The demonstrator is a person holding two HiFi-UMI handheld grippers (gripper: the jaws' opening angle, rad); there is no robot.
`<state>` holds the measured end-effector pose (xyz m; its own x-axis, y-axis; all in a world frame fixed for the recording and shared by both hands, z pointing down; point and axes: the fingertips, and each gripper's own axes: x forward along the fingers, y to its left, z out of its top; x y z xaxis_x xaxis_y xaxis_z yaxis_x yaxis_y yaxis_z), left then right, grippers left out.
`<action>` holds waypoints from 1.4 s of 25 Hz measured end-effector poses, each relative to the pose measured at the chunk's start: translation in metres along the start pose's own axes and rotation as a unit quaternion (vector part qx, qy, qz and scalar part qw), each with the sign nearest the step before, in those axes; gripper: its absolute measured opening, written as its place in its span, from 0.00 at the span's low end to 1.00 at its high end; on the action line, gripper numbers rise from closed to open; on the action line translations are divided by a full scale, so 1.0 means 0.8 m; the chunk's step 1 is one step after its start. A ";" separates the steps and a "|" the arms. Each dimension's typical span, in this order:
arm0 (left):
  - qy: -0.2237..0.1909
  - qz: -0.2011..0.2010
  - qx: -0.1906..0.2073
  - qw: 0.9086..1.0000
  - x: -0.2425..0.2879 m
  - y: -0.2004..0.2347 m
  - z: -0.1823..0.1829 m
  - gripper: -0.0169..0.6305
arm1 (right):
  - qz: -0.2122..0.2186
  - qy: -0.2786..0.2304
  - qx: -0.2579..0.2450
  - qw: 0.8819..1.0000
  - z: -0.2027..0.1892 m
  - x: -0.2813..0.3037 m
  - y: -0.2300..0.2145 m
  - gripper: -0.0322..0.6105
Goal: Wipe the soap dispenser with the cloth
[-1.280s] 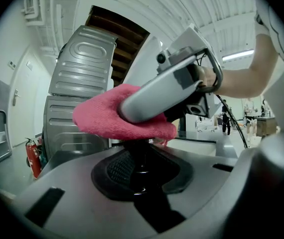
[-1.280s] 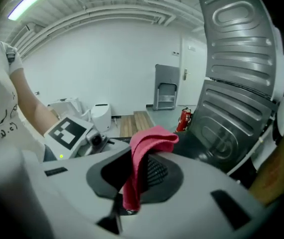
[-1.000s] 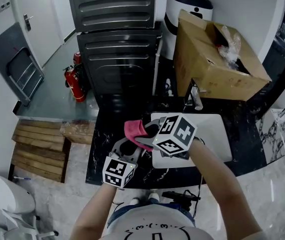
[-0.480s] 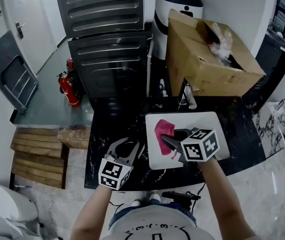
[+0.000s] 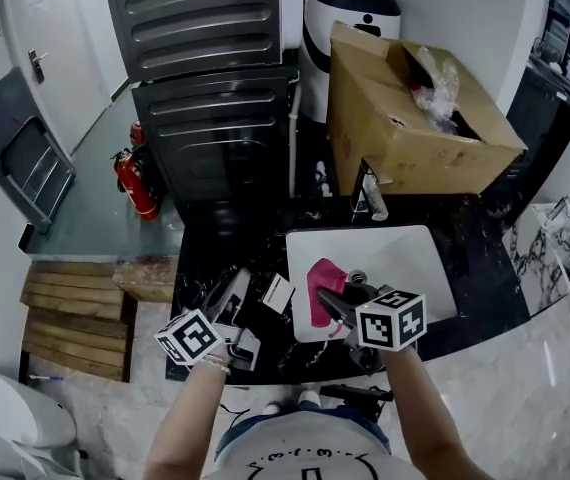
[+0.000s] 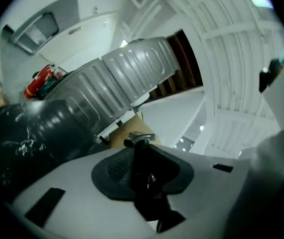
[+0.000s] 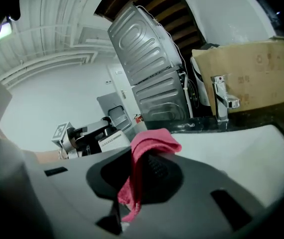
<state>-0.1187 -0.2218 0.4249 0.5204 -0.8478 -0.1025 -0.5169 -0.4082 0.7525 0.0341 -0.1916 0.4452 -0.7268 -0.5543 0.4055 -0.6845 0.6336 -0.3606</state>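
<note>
My left gripper (image 5: 243, 303) is shut on the soap dispenser (image 5: 277, 293), a dark bottle with a white label, held over the black counter's front. In the left gripper view the dispenser (image 6: 147, 176) stands as a dark column between the jaws. My right gripper (image 5: 333, 303) is shut on a pink cloth (image 5: 322, 286) at the sink's front left corner, a short way right of the dispenser and apart from it. In the right gripper view the cloth (image 7: 149, 143) drapes over the jaws, with the left gripper (image 7: 89, 133) and the labelled bottle (image 7: 113, 142) beyond.
A white sink (image 5: 410, 258) is set in the black marble counter (image 5: 215, 243), with a chrome faucet (image 5: 372, 196) behind it. An open cardboard box (image 5: 415, 108) stands at the back. Metal appliances (image 5: 215, 118) and a red fire extinguisher (image 5: 135, 183) lie beyond the counter.
The right gripper drew the cloth away from the left gripper, rightward to the sink's front. The left gripper rolled and shifted left, turning the dispenser's label into view.
</note>
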 end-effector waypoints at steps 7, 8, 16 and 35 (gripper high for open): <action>-0.079 -0.044 -0.171 0.981 -0.003 -0.009 0.031 0.17 | 0.032 -0.055 -0.002 0.998 0.027 0.010 0.033 0.13; -0.084 -0.048 -0.182 0.979 -0.004 -0.011 0.034 0.17 | 0.036 -0.063 0.000 0.997 0.031 0.013 0.037 0.13; -0.123 -0.095 -0.264 0.952 -0.017 -0.018 0.050 0.17 | 0.040 -0.068 -0.017 0.997 0.043 0.029 0.051 0.13; -0.178 -0.087 -0.321 0.926 -0.042 0.002 0.072 0.17 | 0.110 -0.138 -0.034 0.984 0.084 0.006 0.121 0.13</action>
<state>-0.1766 -0.2134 0.3919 0.2416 -0.8927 -0.3804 0.1233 -0.3606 0.9245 -0.0396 -0.1691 0.3557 -0.8511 -0.5194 0.0770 -0.5105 0.7842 -0.3528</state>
